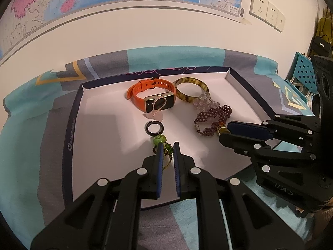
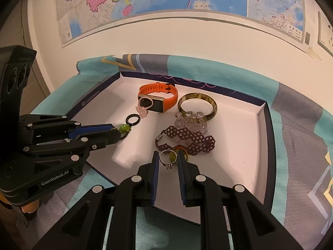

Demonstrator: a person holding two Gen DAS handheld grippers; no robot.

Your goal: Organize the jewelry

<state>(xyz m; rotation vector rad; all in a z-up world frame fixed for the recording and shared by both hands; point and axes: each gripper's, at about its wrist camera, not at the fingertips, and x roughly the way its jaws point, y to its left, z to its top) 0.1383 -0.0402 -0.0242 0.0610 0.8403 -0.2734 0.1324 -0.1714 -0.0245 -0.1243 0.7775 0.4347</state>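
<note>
A white-lined tray [image 1: 97, 125] [image 2: 245, 145] holds the jewelry. An orange watch [image 1: 152, 95] [image 2: 158, 98] with a small pink pendant ring on its face, a brown bangle [image 1: 191, 90] [image 2: 197, 106], clear crystal beads [image 2: 191, 121] and a maroon beaded bracelet [image 1: 212, 116] [image 2: 187, 139] lie in it. My left gripper [image 1: 168, 145] [image 2: 119, 133] is narrowly open around a green beaded charm [image 1: 164, 145] tied to a black ring [image 1: 155, 127]. My right gripper [image 2: 168, 156] [image 1: 225, 132] is narrowly open around a silver ring [image 2: 168, 159].
The tray sits on a teal and grey patterned cloth [image 1: 31, 135] [image 2: 295, 145]. A wall with a map [image 2: 166, 0] is behind it. Wall sockets [image 1: 268, 10] and a teal perforated rack [image 1: 303, 70] are at the right.
</note>
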